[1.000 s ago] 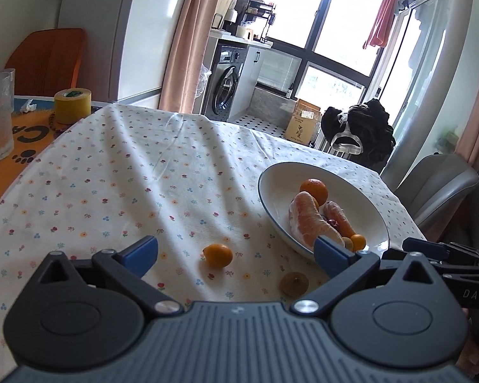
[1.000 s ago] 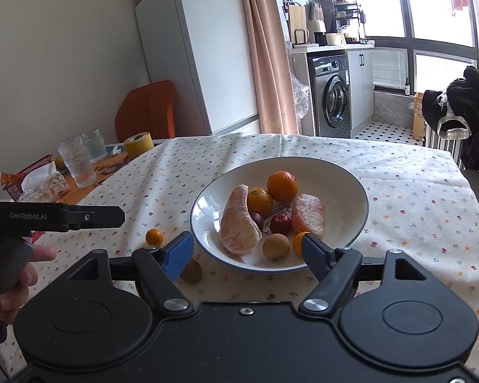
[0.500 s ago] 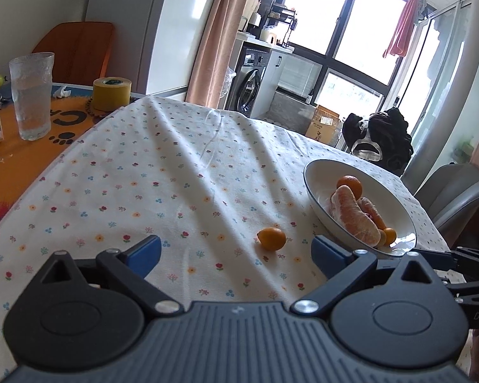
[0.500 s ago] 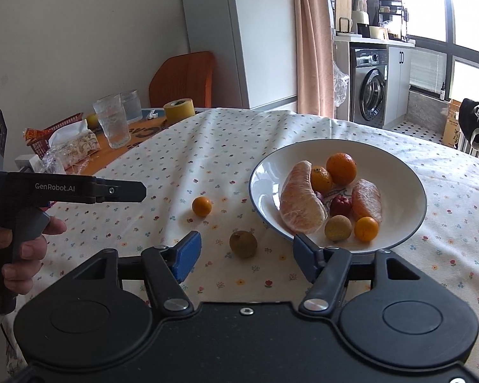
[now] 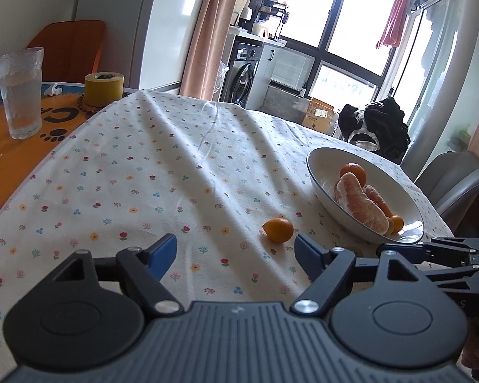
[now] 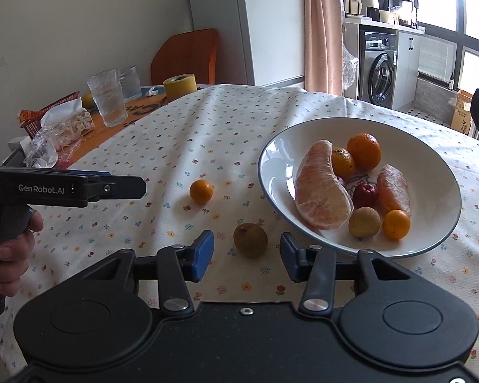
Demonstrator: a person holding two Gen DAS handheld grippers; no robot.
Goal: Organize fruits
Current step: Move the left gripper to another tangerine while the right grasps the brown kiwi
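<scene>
My right gripper, jaws spread, flanks a brown fruit; my left gripper (also spread) faces the kumquat.

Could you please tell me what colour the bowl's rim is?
The round white ceramic bowl has a thin dark blue rim, clearest in the right wrist view.

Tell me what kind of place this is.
Most likely a home dining area opening onto a kitchen or laundry corner: a table under a floral tablecloth with a bowl of fruit, a washing machine under a counter, and a tall white fridge-like cabinet by the curtain.
</scene>
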